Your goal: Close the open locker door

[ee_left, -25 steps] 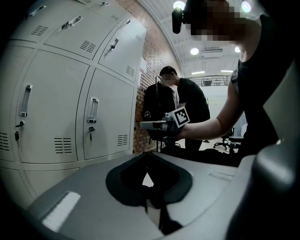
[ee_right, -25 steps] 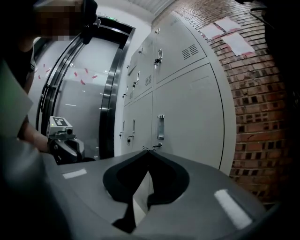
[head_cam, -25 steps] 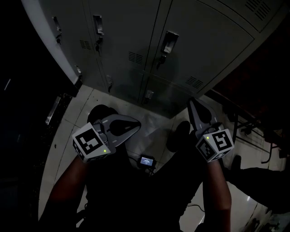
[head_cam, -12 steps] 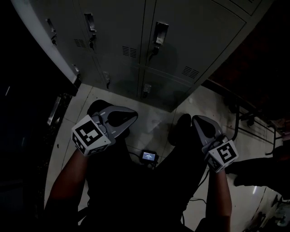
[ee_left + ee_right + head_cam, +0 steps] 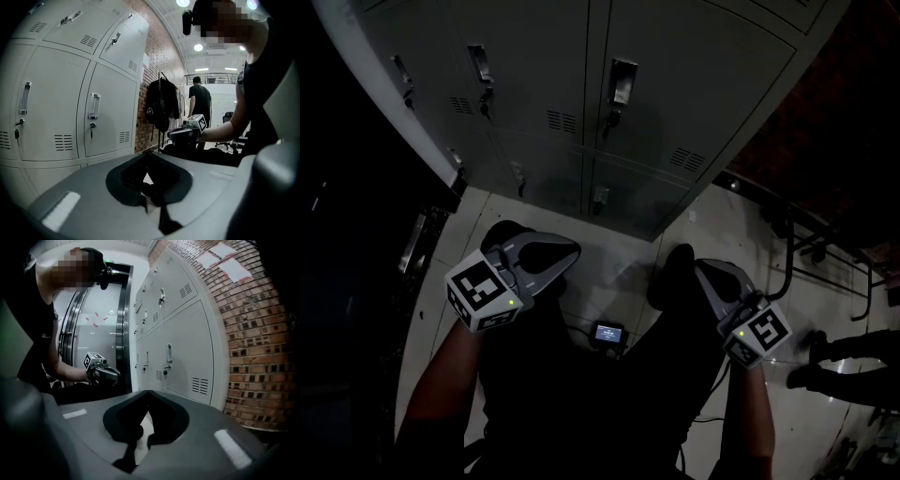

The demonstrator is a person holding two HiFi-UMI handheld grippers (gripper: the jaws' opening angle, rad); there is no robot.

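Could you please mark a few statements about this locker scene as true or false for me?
1. The left gripper and the right gripper are both shut and empty. True.
2. The right gripper touches a locker handle. False: it hangs low, well apart from the lockers.
3. A black backpack hangs by the brick wall. True.
4. The lockers are red. False: they are light grey.
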